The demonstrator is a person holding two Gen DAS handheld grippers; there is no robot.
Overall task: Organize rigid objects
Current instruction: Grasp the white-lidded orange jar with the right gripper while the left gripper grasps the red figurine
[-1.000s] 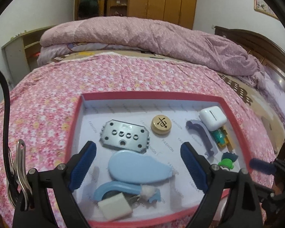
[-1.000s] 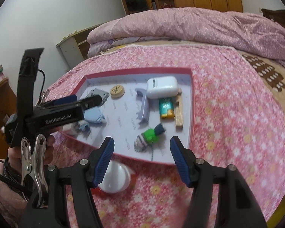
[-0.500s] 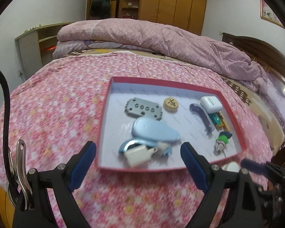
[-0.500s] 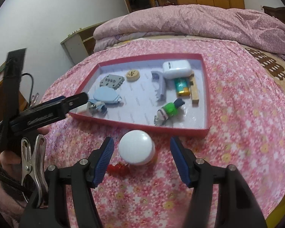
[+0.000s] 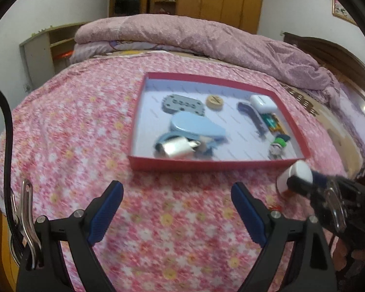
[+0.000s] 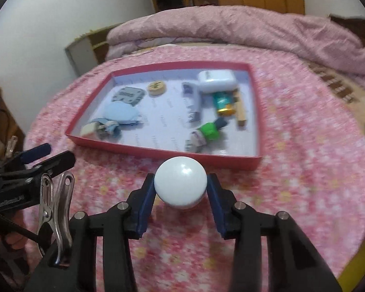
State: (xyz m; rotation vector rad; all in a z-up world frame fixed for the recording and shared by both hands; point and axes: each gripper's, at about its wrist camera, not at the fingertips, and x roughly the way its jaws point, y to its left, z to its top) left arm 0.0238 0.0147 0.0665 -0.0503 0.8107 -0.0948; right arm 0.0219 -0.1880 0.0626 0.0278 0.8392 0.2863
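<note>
Sorting is judged nearly done: inside the red tray [image 6: 138, 152] a grey plate [image 6: 129, 95], a wooden disc [image 6: 156, 88], a white case [image 6: 216, 79], a blue teardrop piece [image 6: 120, 113], a green figure [image 6: 208, 132] and other small items are already gathered. One white ball [image 6: 180, 184] is left on the bed, just outside the tray's near wall; the right claw [image 6: 181, 196] is closing, its pads pressed on the ball's sides. The left claw [image 5: 176, 210] is held spread and empty, short of the tray. Lifting the ball in remains.

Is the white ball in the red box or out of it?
Out. The white ball sits on the pink bedspread just outside the red box.
</note>
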